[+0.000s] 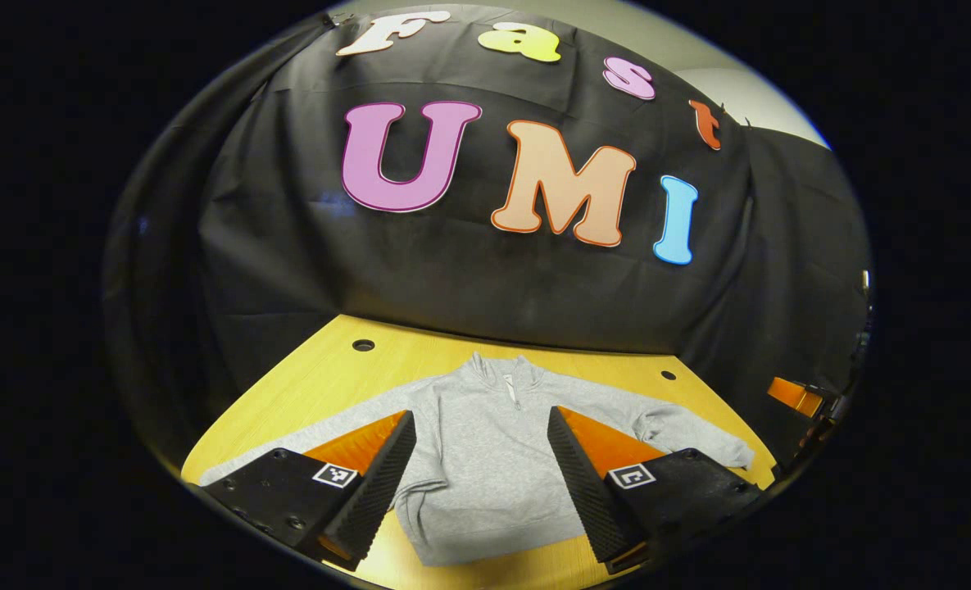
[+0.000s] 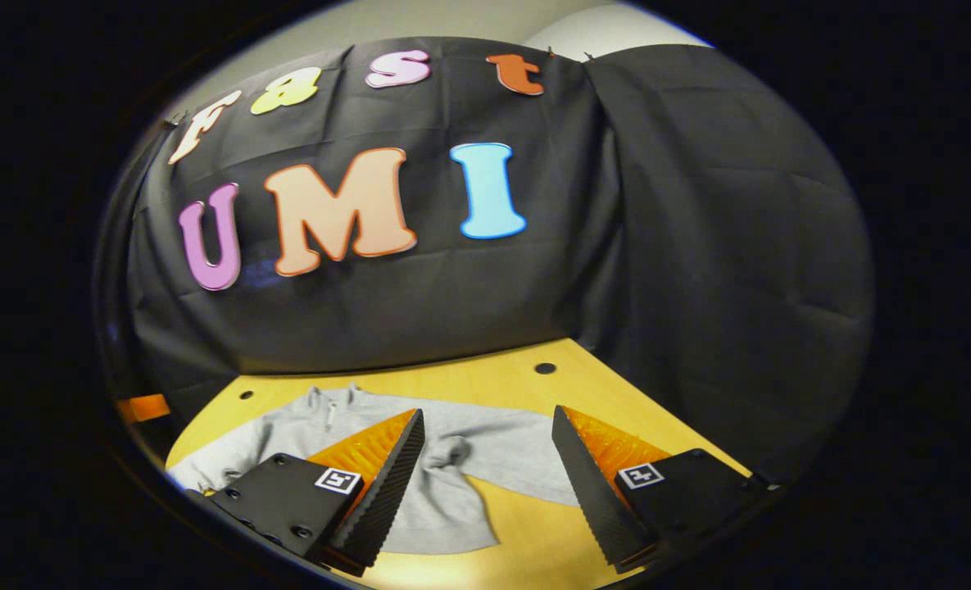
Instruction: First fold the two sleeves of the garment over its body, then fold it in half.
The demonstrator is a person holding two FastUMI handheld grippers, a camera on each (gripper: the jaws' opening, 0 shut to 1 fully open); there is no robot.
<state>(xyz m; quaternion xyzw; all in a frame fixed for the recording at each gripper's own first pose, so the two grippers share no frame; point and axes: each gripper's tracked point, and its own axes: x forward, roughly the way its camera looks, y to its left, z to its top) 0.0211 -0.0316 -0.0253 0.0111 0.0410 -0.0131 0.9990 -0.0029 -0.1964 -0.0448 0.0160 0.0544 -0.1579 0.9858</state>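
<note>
Garment (image 1: pixel 485 459) flat, collar toward wall, sleeves sideways

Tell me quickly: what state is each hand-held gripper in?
Left hand-held gripper: open, holding nothing.
Right hand-held gripper: open, holding nothing.

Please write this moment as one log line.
stage: before first fold | sweatshirt: flat, sleeves spread on table | left gripper: open | right gripper: open
</note>
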